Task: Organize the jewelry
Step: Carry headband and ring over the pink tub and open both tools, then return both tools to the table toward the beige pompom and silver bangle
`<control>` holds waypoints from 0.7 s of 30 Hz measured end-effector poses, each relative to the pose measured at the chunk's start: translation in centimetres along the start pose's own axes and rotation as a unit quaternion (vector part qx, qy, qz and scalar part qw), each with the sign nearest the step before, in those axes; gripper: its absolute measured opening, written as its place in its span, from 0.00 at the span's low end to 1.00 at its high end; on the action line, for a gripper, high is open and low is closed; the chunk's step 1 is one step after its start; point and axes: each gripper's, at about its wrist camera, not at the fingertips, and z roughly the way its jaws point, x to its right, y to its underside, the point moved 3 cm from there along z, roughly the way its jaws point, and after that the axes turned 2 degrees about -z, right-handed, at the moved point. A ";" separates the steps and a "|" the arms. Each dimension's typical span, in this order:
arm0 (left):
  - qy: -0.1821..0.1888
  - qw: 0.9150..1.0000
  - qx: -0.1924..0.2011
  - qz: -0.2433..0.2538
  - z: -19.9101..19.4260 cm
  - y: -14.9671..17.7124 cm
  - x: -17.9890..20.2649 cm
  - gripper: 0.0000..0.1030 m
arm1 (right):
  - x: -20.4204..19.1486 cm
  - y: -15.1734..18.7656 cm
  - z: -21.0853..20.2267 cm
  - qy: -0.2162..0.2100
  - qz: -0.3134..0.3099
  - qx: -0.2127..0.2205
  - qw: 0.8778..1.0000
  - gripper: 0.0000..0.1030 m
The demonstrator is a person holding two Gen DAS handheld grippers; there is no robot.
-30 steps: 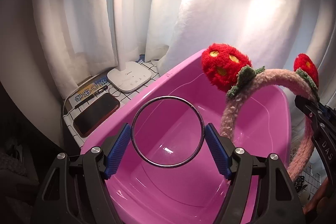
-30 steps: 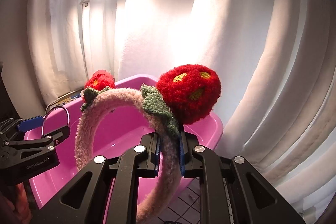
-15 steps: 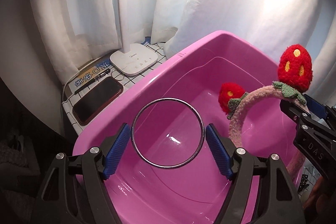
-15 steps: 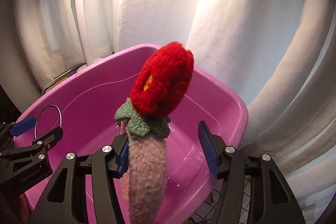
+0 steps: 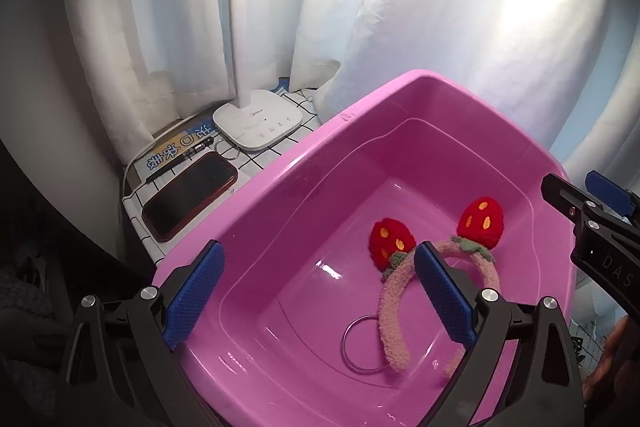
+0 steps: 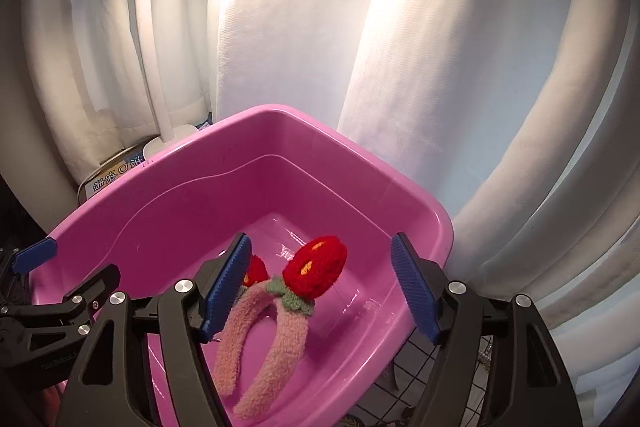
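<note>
A pink fuzzy headband [image 5: 394, 315] with two red strawberry puffs lies on the floor of the pink plastic tub [image 5: 280, 187]. It also shows in the right wrist view [image 6: 280, 323], inside the tub [image 6: 360, 171]. A thin metal bangle [image 5: 362, 343] lies flat on the tub floor, touching the headband. My left gripper [image 5: 320, 295] is open and empty above the tub's near side. My right gripper [image 6: 320, 287] is open and empty above the headband; it shows at the right edge of the left wrist view [image 5: 592, 223].
A white lamp base [image 5: 258, 125] stands behind the tub on a checked cloth. A dark phone [image 5: 190, 201], a pen [image 5: 182, 159], a small ring [image 5: 226, 149] and a yellow-blue booklet [image 5: 172, 151] lie beside it. White curtains hang behind.
My left gripper opened and let the bangle fall onto the tub floor. My right gripper opened wider and the headband dropped into the tub. Both views tilted down.
</note>
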 end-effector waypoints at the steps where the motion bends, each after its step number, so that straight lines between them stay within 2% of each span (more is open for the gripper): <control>1: 0.001 1.000 0.000 0.000 -0.1 0.0 0.0 0.91 | 0.0 -0.2 -0.3 0.000 0.001 0.002 1.000 0.68; 7: 0.004 1.000 0.007 0.000 -1.0 -0.1 0.3 0.91 | 0.5 -0.4 -1.9 -0.002 0.005 0.015 1.000 0.68; 13: 0.015 1.000 0.014 0.006 -2.4 0.3 1.5 0.91 | 1.3 0.9 -3.5 -0.008 0.011 0.017 1.000 0.68; 16: 0.028 0.999 0.023 0.013 -3.7 0.7 2.6 0.93 | 3.3 2.8 -5.3 -0.003 0.026 0.023 0.999 0.68; 18: 0.040 0.999 0.028 0.019 -4.6 1.2 3.4 0.94 | 5.5 4.6 -6.7 -0.008 0.051 0.024 0.998 0.68; 21: 0.063 0.997 0.028 0.032 -5.9 2.1 5.2 0.94 | 9.4 8.1 -8.9 0.007 0.086 0.024 0.996 0.68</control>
